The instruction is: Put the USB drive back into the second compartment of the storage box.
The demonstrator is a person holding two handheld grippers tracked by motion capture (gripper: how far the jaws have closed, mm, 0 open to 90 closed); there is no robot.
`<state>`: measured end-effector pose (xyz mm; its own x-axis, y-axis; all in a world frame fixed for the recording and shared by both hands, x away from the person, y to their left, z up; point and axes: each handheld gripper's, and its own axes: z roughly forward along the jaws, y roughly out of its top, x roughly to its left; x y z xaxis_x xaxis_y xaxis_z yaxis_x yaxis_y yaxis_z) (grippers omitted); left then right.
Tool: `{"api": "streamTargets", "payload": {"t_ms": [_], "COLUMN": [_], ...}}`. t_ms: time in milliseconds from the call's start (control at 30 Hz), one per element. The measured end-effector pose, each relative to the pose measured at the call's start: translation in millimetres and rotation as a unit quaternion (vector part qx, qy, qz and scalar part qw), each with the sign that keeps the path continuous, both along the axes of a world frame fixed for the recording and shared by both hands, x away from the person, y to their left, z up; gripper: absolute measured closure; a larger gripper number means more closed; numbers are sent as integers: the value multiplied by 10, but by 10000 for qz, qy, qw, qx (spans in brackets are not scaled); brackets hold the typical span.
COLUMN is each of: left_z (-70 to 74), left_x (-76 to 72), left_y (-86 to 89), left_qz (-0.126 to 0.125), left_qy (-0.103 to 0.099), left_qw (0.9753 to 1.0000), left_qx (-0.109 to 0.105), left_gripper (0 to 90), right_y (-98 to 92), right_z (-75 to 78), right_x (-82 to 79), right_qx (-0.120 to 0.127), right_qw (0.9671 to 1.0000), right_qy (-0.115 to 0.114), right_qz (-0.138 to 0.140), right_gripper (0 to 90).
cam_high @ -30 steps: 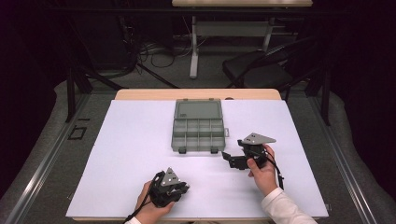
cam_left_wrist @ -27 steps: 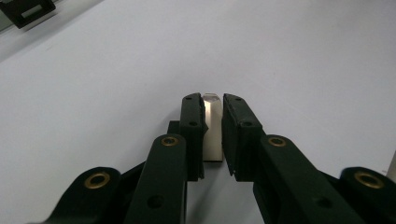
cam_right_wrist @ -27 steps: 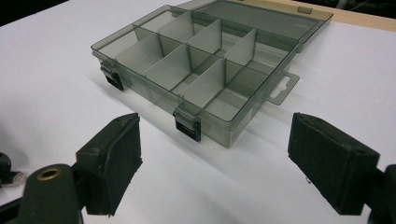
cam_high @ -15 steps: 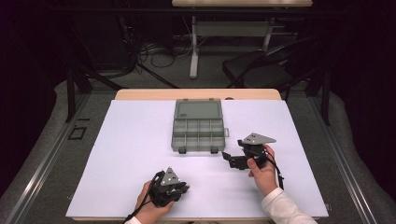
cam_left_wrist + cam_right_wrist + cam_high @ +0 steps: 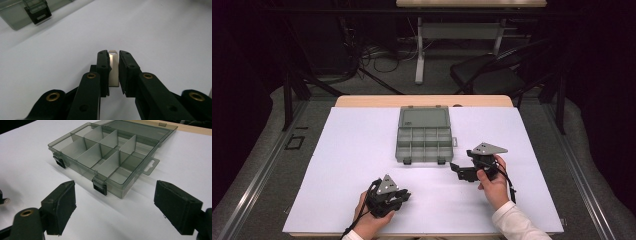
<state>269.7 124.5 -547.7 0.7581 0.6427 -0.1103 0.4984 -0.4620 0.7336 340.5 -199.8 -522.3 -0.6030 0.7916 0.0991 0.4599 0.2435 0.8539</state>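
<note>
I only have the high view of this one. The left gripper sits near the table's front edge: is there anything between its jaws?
Observer: Yes. The left gripper is shut on a small flat metal piece.
Operator: And the right one?
Observer: The right gripper stands wide open with nothing between its jaws, facing the organizer box.
Operator: Anything in the box?
Observer: Its compartments look empty; the lid lies folded back flat.

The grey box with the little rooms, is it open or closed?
Open. The grey box has its lid flipped back flat on the table, and its compartments look empty in the right gripper view.
</note>
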Motion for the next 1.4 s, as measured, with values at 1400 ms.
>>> {"api": "streamTargets", "payload": {"t_ms": [1400], "left_z": [612], "left_x": [594], "left_y": [-79], "left_qz": [473], "left_qy": [-130], "left_qw": [9978], "left_qx": [-455], "left_gripper": [788], "right_y": [-28], "right_z": [-17], "right_x": [17], "right_qx": [46], "right_qw": [9999], "right_qy": [39], "right_qz": [-83], "right_gripper": [173]}}
